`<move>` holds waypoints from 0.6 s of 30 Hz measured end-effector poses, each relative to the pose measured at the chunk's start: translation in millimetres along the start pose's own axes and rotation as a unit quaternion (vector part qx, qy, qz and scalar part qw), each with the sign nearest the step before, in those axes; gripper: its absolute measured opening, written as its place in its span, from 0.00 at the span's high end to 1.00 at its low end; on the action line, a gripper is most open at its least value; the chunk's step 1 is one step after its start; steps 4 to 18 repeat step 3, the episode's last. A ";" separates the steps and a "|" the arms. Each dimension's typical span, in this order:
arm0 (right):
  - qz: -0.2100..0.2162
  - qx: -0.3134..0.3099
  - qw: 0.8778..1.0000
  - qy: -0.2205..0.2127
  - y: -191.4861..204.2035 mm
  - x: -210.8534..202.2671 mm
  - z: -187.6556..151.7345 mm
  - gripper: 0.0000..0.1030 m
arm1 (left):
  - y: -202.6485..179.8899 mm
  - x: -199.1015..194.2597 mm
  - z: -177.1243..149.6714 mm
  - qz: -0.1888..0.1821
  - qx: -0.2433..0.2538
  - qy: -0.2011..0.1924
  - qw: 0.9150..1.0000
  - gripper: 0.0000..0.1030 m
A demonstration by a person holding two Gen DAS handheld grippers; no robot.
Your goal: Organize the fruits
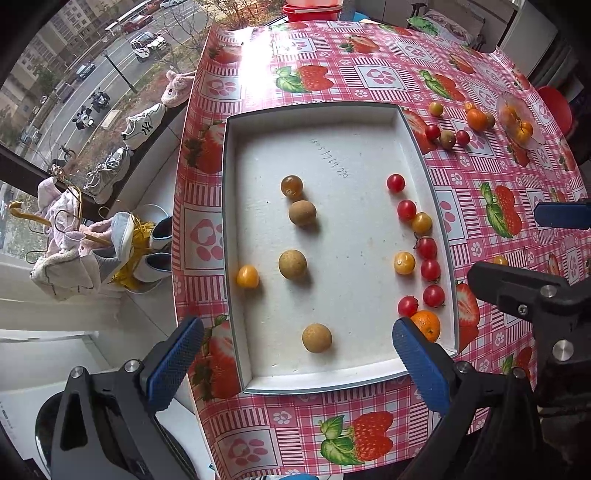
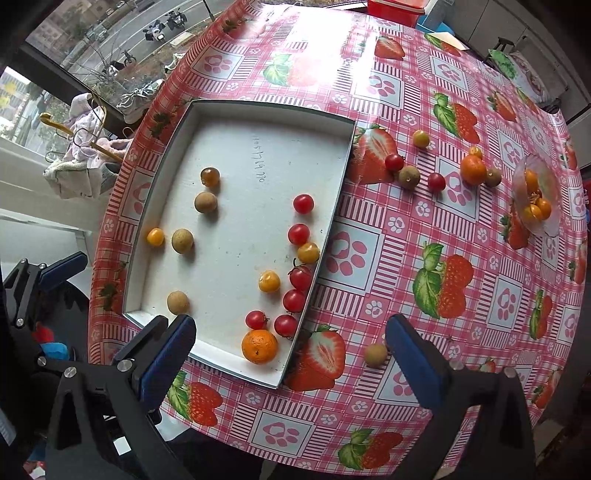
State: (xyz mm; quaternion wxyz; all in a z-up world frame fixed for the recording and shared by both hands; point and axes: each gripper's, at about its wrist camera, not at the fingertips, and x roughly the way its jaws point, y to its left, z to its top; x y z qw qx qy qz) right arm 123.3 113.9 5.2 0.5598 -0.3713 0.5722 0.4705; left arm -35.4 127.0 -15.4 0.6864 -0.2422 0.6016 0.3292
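A shallow white tray [image 1: 332,376] [image 2: 221,110] lies on the strawberry tablecloth. In it lie brown longans [image 1: 317,337] [image 2: 178,302], red cherry tomatoes [image 1: 427,247] [image 2: 298,234], yellow ones [image 1: 247,276] [image 2: 269,281] and a small orange [image 1: 426,325] [image 2: 259,346]. More fruit lies loose on the cloth [image 1: 447,139] [image 2: 409,177], and a longan [image 2: 376,355] lies by the right gripper's finger. My left gripper [image 1: 297,369] is open and empty above the tray's near edge. My right gripper [image 2: 291,365] is open and empty above the tray's near right corner.
A clear glass dish [image 1: 519,123] [image 2: 537,201] with orange fruits stands at the far right. A red container [image 1: 312,11] stands at the table's far edge. A window sill with shoes [image 1: 142,125] runs left of the table.
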 end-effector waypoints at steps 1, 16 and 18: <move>0.000 -0.001 1.000 0.001 0.2 0.3 0.6 0.00 | 0.8 -0.2 -0.5 -0.001 -0.002 -0.002 1.000 0.00; 0.000 -0.003 1.000 0.002 0.6 1.1 1.1 0.00 | 1.8 0.3 -0.9 -0.003 -0.006 0.000 1.000 0.00; 0.000 -0.003 1.000 0.002 0.6 1.1 1.1 0.00 | 1.8 0.3 -0.9 -0.003 -0.006 0.000 1.000 0.00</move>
